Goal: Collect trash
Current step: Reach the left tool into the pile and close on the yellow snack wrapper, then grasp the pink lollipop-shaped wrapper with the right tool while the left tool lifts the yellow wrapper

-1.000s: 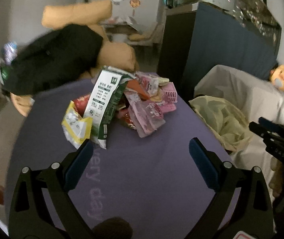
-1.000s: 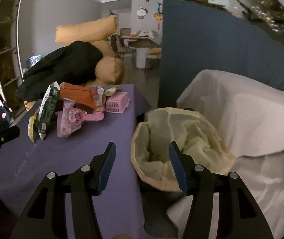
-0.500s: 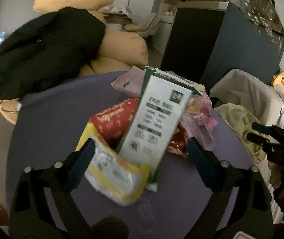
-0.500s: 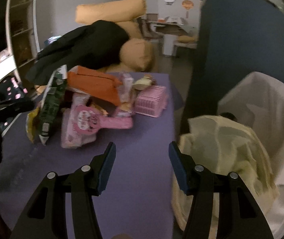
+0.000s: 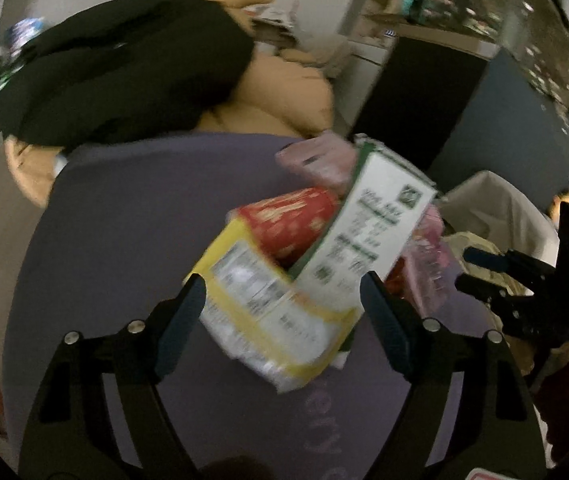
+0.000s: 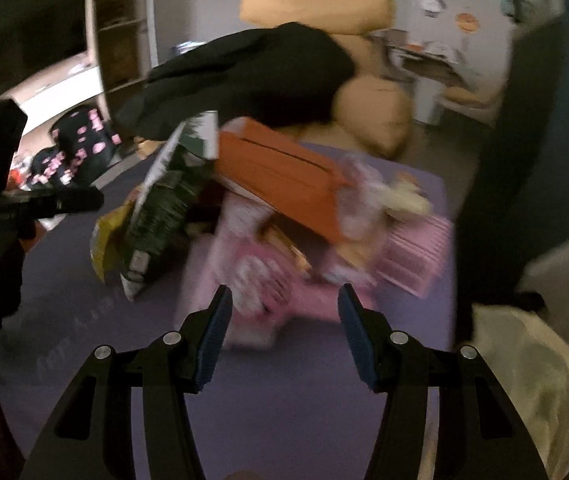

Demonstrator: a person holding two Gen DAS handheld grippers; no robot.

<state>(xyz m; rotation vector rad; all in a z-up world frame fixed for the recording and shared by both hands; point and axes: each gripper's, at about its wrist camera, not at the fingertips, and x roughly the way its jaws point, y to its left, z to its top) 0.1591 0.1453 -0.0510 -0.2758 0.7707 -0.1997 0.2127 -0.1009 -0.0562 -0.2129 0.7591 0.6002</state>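
A heap of wrappers lies on the purple table (image 5: 124,240). My left gripper (image 5: 284,306) is low over it with its jaws closing. A yellow-and-white packet (image 5: 268,312) sits between the fingers, and I see no pad pressing on it. Behind it are a red packet (image 5: 292,224) and a green-and-white carton bag (image 5: 364,236). My right gripper (image 6: 284,320) is open, just short of a pink packet (image 6: 260,280), with an orange packet (image 6: 280,176) and a pink basket (image 6: 416,256) beyond. A pale yellow trash bag (image 6: 524,380) hangs off the table's right side.
A black garment (image 5: 124,68) is draped over tan cushions (image 5: 284,96) behind the table. A dark blue partition (image 5: 504,120) and a white-covered sofa (image 5: 496,204) stand to the right. Shelving (image 6: 124,40) and a black pink-dotted bag (image 6: 80,152) are on the left.
Both grippers have moved in on the heap. The left jaws have narrowed around the yellow packet. The right view has swung from the trash bag to the pink packet.
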